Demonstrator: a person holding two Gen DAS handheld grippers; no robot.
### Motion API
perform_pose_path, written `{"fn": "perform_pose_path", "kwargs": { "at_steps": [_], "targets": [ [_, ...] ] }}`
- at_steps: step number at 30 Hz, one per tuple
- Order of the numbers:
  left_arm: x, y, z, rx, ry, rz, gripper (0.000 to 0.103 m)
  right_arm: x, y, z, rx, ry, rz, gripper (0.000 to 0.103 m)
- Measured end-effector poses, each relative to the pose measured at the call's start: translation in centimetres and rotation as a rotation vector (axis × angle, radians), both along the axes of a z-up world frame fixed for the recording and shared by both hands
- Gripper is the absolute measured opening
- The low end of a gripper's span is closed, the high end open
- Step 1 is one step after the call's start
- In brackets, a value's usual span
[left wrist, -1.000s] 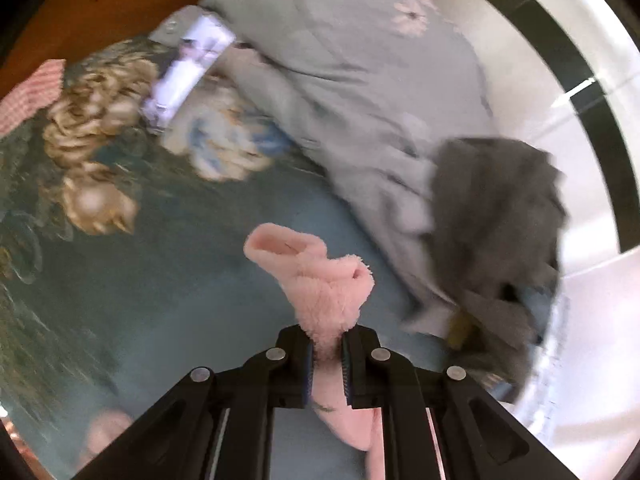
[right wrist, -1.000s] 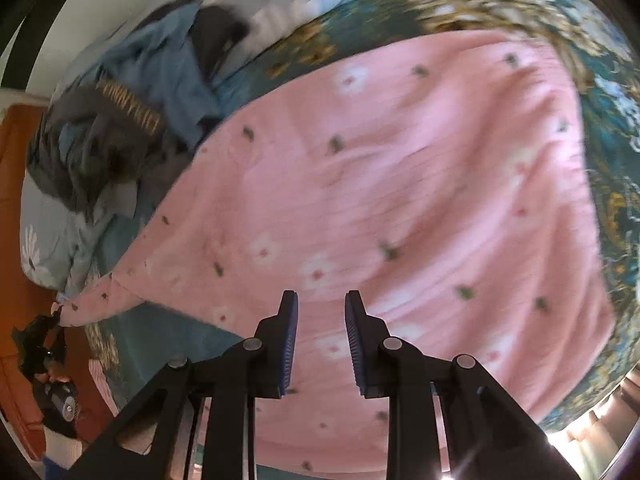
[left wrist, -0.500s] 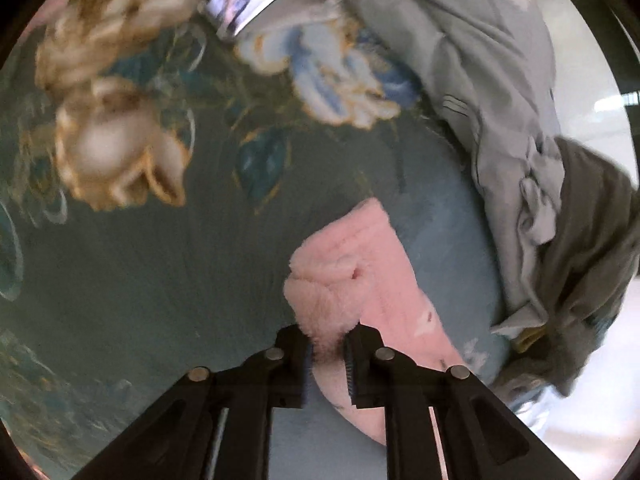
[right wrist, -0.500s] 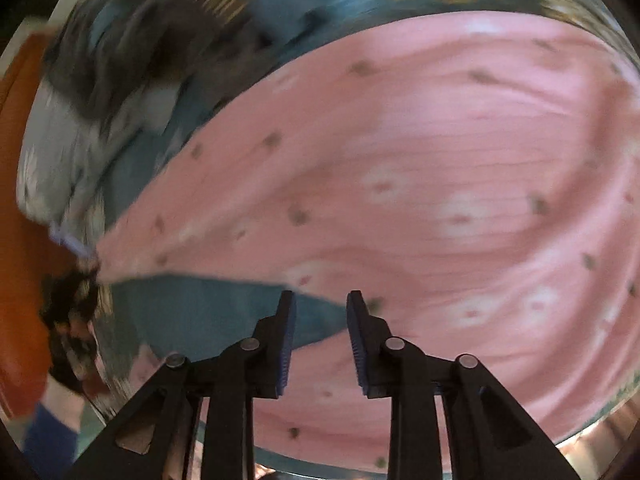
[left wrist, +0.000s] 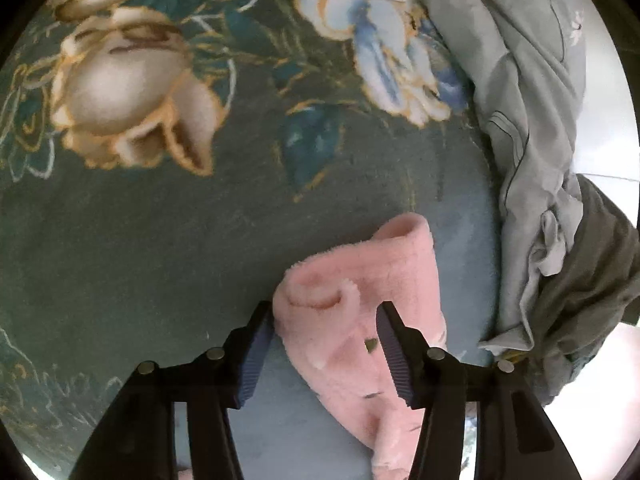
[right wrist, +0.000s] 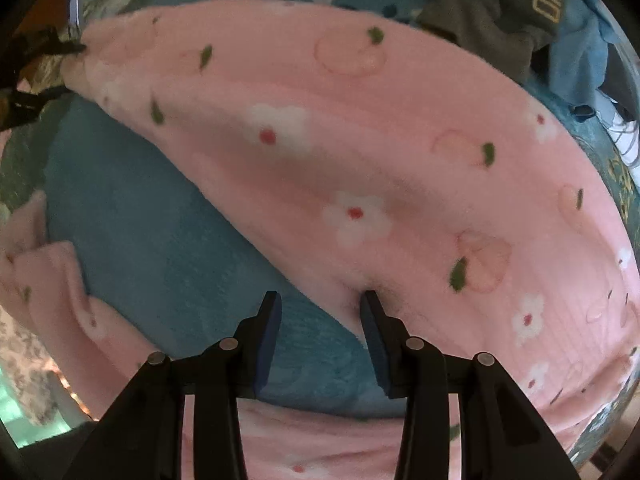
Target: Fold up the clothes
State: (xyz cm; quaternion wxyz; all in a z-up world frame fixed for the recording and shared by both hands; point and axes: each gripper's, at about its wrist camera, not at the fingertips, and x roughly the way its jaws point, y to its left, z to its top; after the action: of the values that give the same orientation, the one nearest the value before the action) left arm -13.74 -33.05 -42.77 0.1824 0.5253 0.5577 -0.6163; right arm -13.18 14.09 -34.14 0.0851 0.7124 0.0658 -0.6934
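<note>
A pink fleece garment (right wrist: 360, 152) with white flowers and green leaves lies spread across the teal floral bed cover (right wrist: 160, 240). In the left wrist view its rolled cuff end (left wrist: 360, 280) lies on the cover between the fingers of my left gripper (left wrist: 324, 320), which is open and no longer pinching it. My right gripper (right wrist: 320, 304) is open, low over the cover, with the right finger touching the garment's lower edge. Another pink part (right wrist: 60, 280) lies at the left.
A grey-blue flowered quilt (left wrist: 528, 80) and a dark grey garment (left wrist: 580, 300) are bunched at the right of the left wrist view. A dark shirt with yellow lettering (right wrist: 500, 12) and blue clothing (right wrist: 580, 52) lie at the top right.
My left gripper has lowered the pink cuff to the cover and opened, letting it go. My right gripper has moved down to the garment's lower edge and opened wider.
</note>
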Motion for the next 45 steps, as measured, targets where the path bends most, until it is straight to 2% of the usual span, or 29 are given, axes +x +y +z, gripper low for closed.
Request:
{"fn": "perform_pose_path", "kwargs": {
  "at_steps": [1,2,3,4,7,9,11,13,14,16,18,19,22,24,25,27,29,30,32,34,36,37,39,41,45],
  "targets": [
    [0.1,-0.2,0.2,-0.006,0.002,0.009,0.053,0.1,0.1,0.1,0.017,0.010,0.001,0.026],
    [0.3,-0.4,0.4,-0.015,0.003,0.018,0.042,0.2,0.2,0.1,0.038,0.018,-0.001,0.005],
    [0.4,-0.6,0.7,-0.023,0.005,0.027,0.021,0.2,0.6,0.2,0.057,0.023,-0.013,0.004],
    [0.2,-0.7,1.1,-0.029,0.015,0.012,0.016,0.2,1.0,0.3,0.047,0.024,-0.033,0.003],
    [-0.9,-0.7,2.7,-0.052,0.060,-0.052,0.015,-0.2,2.6,2.0,0.030,0.064,-0.099,0.002],
    [-1.7,-0.6,4.8,-0.058,0.147,-0.085,0.015,-0.5,3.7,4.1,0.023,0.123,-0.140,0.002],
    [-1.7,-0.5,7.4,-0.061,0.279,-0.105,0.015,-0.1,4.6,7.1,0.005,0.198,-0.175,0.002],
    [-1.4,-0.4,8.5,-0.115,0.309,-0.144,0.015,0.8,4.8,8.4,0.004,0.230,-0.168,0.002],
    [-0.9,-0.3,8.2,-0.145,0.283,-0.173,0.015,1.5,4.9,7.9,-0.005,0.212,-0.170,0.002],
    [0.5,-0.8,5.5,-0.162,0.167,-0.196,0.015,3.2,5.3,5.4,-0.041,0.123,-0.206,0.002],
    [2.3,-1.5,2.5,-0.123,0.073,-0.176,0.015,4.8,4.9,2.4,-0.061,0.030,-0.225,0.002],
    [3.1,-1.8,2.0,-0.103,0.066,-0.161,0.015,5.3,4.6,1.5,-0.055,0.006,-0.217,0.002],
    [4.9,-2.3,1.3,-0.044,0.073,-0.128,0.020,6.0,4.4,0.4,-0.049,-0.026,-0.216,0.002],
    [6.0,-2.3,1.8,-0.018,0.089,-0.133,0.039,5.9,5.0,0.7,-0.064,-0.031,-0.232,0.003],
    [6.6,-2.1,2.1,-0.017,0.092,-0.144,0.044,5.8,5.3,0.8,-0.071,-0.030,-0.242,0.003],
    [8.9,-1.1,3.6,-0.039,0.094,-0.182,0.052,5.9,5.9,1.6,-0.077,-0.014,-0.259,0.010],
    [11.1,0.2,4.9,-0.063,0.093,-0.217,0.057,6.4,6.2,3.0,-0.078,0.017,-0.267,0.026],
    [12.6,1.0,5.0,-0.068,0.083,-0.225,0.062,6.9,6.3,3.8,-0.082,0.033,-0.270,0.030],
    [15.9,2.4,5.3,-0.077,0.061,-0.238,0.063,8.1,6.4,5.2,-0.091,0.060,-0.274,0.036],
    [18.5,3.7,4.7,-0.012,0.047,-0.202,0.063,9.5,6.1,5.5,-0.098,0.054,-0.263,0.037],
    [20.6,4.6,3.9,0.097,0.045,-0.119,0.063,10.7,6.0,5.6,-0.102,0.046,-0.252,0.037],
    [21.0,4.9,3.8,0.125,0.041,-0.091,0.063,10.7,6.1,5.4,-0.101,0.034,-0.248,0.037],
    [20.5,5.4,3.8,0.155,0.042,-0.051,0.063,11.1,5.5,5.0,-0.102,0.030,-0.245,0.037],
    [18.6,6.2,3.5,0.175,-0.003,-0.075,0.069,12.1,5.8,5.4,-0.107,0.046,-0.247,0.037],
    [15.8,8.4,2.9,0.115,-0.153,-0.220,0.067,14.0,7.2,6.6,-0.106,0.071,-0.266,0.037]
  ]
}}
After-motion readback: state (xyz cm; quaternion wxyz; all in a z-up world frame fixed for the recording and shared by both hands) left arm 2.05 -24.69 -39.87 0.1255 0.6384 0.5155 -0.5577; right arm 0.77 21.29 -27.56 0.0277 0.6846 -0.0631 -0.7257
